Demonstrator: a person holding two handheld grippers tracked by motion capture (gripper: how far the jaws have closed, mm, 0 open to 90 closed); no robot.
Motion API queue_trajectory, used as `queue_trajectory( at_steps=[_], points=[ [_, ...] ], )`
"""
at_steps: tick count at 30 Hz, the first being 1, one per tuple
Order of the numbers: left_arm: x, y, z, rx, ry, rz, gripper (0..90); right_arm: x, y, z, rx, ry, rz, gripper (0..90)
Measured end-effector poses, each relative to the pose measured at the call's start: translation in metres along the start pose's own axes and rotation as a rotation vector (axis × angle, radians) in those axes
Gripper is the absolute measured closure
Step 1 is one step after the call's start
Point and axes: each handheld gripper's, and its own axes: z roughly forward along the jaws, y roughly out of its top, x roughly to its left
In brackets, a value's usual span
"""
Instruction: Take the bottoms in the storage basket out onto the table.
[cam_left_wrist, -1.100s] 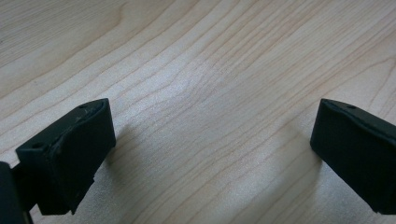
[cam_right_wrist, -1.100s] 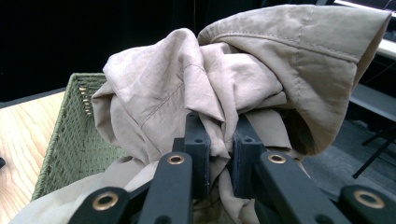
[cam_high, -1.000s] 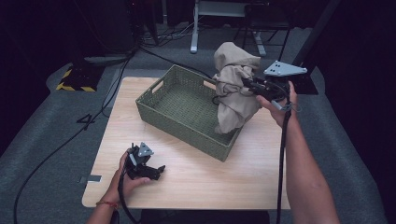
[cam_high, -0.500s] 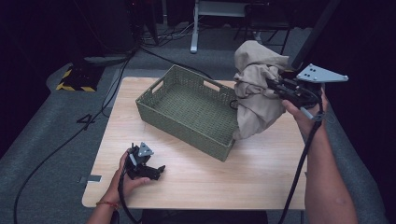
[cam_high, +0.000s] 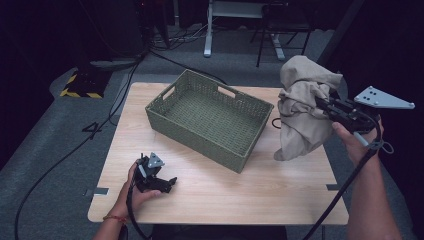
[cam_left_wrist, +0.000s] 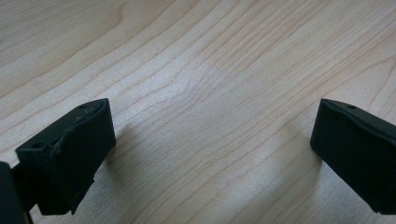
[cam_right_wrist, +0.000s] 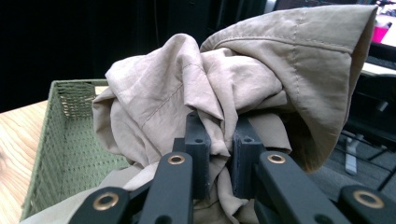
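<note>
so, biggest first: table (cam_high: 210, 200) is light wood, with the green woven basket (cam_high: 210, 120) sitting at its middle-far part, nothing visible inside it. the beige garment (cam_high: 305, 112) hangs in the air off the basket's right end, over the table's right edge, bunched into a wad. it's held high, probably so the loose hem clears the basket rim and doesn't drag on the wood. right gripper (cam_high: 325, 106) points left into the wad, jaws clamped on a fold of the cloth. left gripper (cam_high: 165, 184) lies on the table near-left, well apart from the basket, probably parked since one pinch carries the cloth.

view differences: the right gripper view shows the bite itself, a twisted fold of garment (cam_right_wrist: 219, 140) squeezed between the two pads, plus the basket's wall (cam_right_wrist: 60, 140) behind on the left; the high view can't resolve that pinch. the left gripper view shows its jaws spread wide over bare wood grain (cam_left_wrist: 210, 93), nothing between them. the high view gives the layout.
</note>
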Motion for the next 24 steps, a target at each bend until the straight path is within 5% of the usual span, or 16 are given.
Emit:
queue_trajectory(
  at_steps=[9, 24],
  points=[
    [0.0, 0.0, 0.0, 0.0, 0.001, -0.001, 0.5, 0.0, -0.028, -0.012, 0.03, 0.005, 0.002, 80.7],
    [0.0, 0.0, 0.0, 0.0, -0.001, 0.0, 0.5, 0.014, -0.108, 0.012, 0.165, 0.057, 0.056, 81.0]
  ],
)
